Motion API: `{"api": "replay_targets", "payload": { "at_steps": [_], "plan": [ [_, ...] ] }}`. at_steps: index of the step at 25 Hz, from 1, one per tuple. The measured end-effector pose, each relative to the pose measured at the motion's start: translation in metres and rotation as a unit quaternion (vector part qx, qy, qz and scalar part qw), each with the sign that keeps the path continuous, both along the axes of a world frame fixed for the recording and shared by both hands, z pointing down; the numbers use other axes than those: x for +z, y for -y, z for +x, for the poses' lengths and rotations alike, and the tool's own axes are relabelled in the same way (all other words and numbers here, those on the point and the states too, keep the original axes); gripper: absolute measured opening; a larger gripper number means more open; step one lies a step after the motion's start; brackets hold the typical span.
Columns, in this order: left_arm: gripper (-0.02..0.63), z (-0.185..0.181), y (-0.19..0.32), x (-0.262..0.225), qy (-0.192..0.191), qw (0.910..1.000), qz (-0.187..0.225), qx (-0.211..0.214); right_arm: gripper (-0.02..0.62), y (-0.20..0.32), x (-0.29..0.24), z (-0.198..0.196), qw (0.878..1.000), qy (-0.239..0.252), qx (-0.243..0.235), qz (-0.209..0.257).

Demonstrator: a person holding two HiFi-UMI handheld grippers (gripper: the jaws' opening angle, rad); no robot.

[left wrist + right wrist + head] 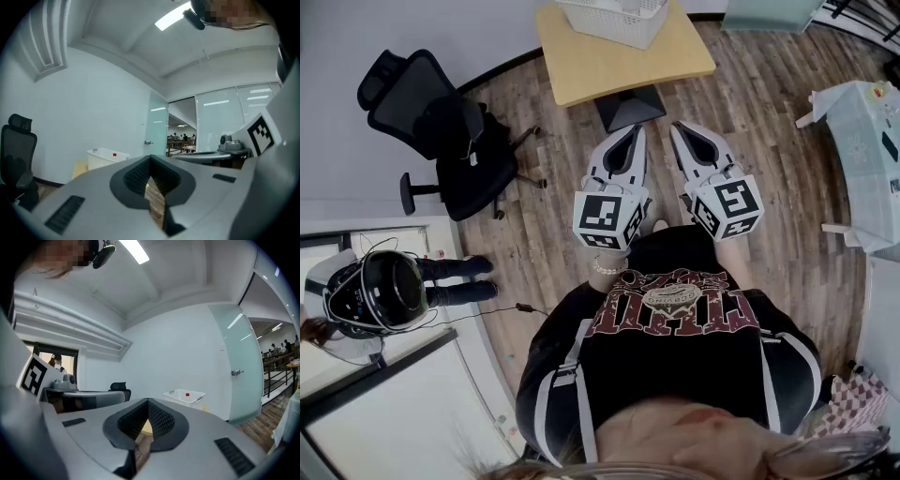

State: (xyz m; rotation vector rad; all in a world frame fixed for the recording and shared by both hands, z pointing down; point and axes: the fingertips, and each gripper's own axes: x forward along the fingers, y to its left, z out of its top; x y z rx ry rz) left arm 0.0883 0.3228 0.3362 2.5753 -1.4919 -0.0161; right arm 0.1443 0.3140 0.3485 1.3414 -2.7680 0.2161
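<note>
While they hover side by side over the wooden floor, the left gripper and right gripper show jaws pressed together, empty, aimed at the white basket on the yellow surface ahead.

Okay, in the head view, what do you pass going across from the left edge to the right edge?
helmet → office chair → left gripper → right gripper → white stand
</note>
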Motion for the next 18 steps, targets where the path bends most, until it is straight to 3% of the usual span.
{"api": "replay_targets", "payload": {
  "at_steps": [18],
  "plan": [
    [0.046, 0.027, -0.001, 0.005, 0.002, 0.9999, -0.001, -0.015, 0.017, -0.002, 0.001, 0.027, 1.000, 0.004, -0.018, 0.004]
  ]
}}
